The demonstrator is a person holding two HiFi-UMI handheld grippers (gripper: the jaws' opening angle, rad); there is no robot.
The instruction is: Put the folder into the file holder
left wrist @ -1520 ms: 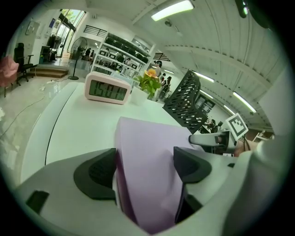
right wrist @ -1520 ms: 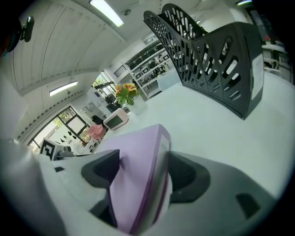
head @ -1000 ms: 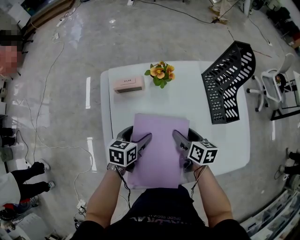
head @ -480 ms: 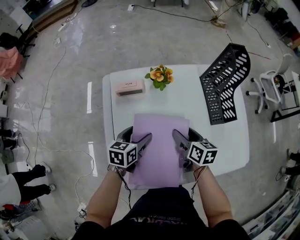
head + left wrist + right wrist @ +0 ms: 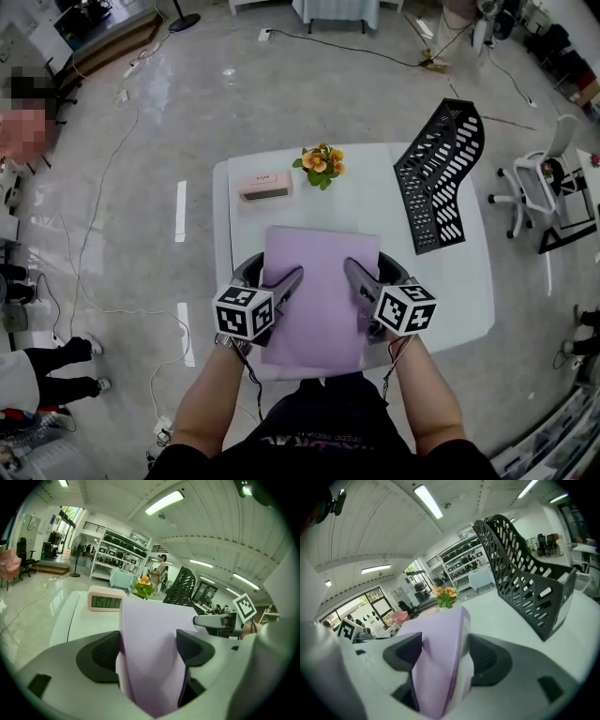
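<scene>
Both grippers are clenched on the lilac folder [image 5: 322, 286]: the left gripper [image 5: 289, 279] pinches its left long edge and the right gripper [image 5: 354, 274] its right long edge, and each gripper view shows the cover squeezed between the dark pads. The folder lies roughly flat over the near half of the white table [image 5: 464, 281], straight in front of the person; whether it rests on the top or hangs just clear cannot be told. The black mesh file holder [image 5: 436, 173] stands at the far right corner, well apart from the folder. A pink digital clock [image 5: 264, 184] and a small pot of orange flowers [image 5: 320, 161] sit along the far edge. Judgement: the grasp is made and the carry is not yet done. The next move likely calls for lifting, swinging forward and right, tipping the folder onto its edge, then lining it up with a slot. The two hands should move together, or the cover may buckle.
</scene>
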